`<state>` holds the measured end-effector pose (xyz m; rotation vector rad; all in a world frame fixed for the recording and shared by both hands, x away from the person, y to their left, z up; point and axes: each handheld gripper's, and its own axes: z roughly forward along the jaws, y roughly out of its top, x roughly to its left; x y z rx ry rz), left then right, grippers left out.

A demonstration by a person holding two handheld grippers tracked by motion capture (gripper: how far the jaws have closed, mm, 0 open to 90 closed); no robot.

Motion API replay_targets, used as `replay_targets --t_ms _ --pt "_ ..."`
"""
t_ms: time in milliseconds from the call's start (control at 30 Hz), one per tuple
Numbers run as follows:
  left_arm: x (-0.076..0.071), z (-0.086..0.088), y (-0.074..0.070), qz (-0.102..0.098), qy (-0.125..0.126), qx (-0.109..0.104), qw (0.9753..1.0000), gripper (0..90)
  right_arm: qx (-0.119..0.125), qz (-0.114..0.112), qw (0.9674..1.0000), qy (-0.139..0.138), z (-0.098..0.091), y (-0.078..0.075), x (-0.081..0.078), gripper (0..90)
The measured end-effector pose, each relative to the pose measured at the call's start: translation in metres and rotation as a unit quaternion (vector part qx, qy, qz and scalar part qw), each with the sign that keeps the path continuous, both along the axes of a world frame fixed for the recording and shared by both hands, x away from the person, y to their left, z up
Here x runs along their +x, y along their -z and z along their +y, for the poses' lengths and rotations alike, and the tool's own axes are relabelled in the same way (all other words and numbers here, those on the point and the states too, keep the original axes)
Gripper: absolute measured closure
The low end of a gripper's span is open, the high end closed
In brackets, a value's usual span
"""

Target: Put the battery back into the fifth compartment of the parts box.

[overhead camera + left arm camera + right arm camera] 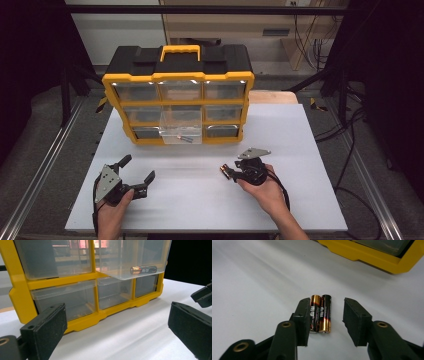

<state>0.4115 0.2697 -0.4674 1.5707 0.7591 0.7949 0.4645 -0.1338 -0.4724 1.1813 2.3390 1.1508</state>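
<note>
Two black-and-copper AA batteries [320, 313] lie side by side on the white table top [257, 285]; in the high view the batteries [225, 172] sit right of centre. My right gripper [326, 302] stands around them, open: its left jaw touches the nearer battery, while its right jaw stays a gap away. From the yellow-and-black drawer organizer [177, 95], a clear drawer [181, 131] is pulled out with one battery [186, 138] inside, also visible as the battery [143, 270] in the left gripper view. My left gripper [137, 167] rests open at front left, nothing between its jaws.
The organizer stands at the table's back centre, with several clear drawers and a yellow handle [180, 50]. Metal rails [45, 165] run along both sides of the white table. Cables [345, 165] hang at the right.
</note>
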Motion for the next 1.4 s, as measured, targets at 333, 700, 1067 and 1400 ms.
replay_targets --t_ms 333,700,1067,1400 --pt "0.0 0.0 0.0 0.0 0.0 -0.001 1.0 2.1 -0.009 0.0 0.9999 0.005 0.004 0.004 0.005 69.8" --pt "0.0 0.0 0.0 0.0 0.0 0.0 1.0 2.1 -0.018 0.017 0.9997 -0.006 0.007 0.009 0.008 75.7" --pt "0.001 0.0 0.0 0.0 0.001 0.0 1.0 2.1 -0.03 0.033 0.9989 0.01 0.007 0.02 0.016 76.1" --pt "0.001 0.0 0.0 0.001 0.001 0.002 1.0 2.1 -0.036 0.017 0.999 0.018 0.008 0.02 0.016 76.9"
